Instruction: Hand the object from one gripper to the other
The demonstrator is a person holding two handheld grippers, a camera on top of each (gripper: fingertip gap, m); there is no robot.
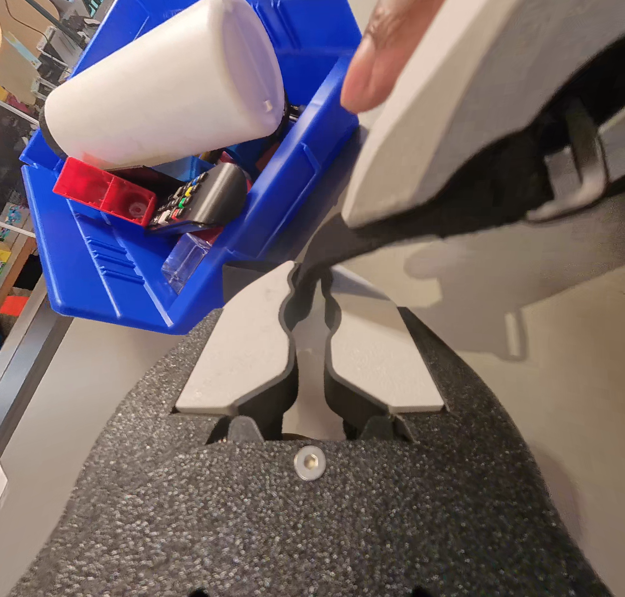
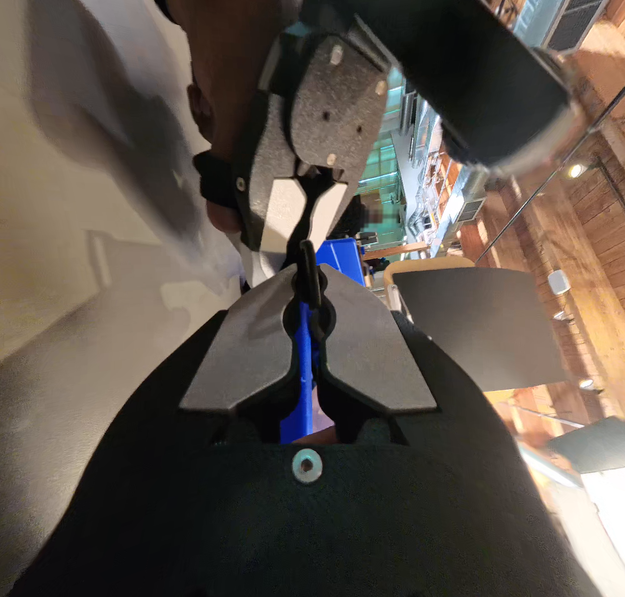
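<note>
A thin black loop (image 2: 308,259) is held between both grippers, tip to tip. In the right wrist view my right gripper (image 2: 309,278) is shut on the loop's lower part. My left gripper (image 2: 302,239) faces it from above, its tips shut on the loop's top end. In the left wrist view my left gripper (image 1: 307,279) has its jaws nearly together on the dark loop (image 1: 304,273). My right gripper (image 1: 323,247) comes in from the upper right, held by a person's hand (image 1: 372,60). Most of the loop is hidden by the fingers.
A blue bin (image 1: 297,161) stands just behind the grippers on the grey table (image 1: 101,378). It holds a white cup (image 1: 162,83), a red brick (image 1: 105,192), a black keypad device (image 1: 203,198) and a clear box (image 1: 186,259). A dark chair back (image 2: 473,327) is at the right. Tip to tip, the grippers are about 6 cm apart.
</note>
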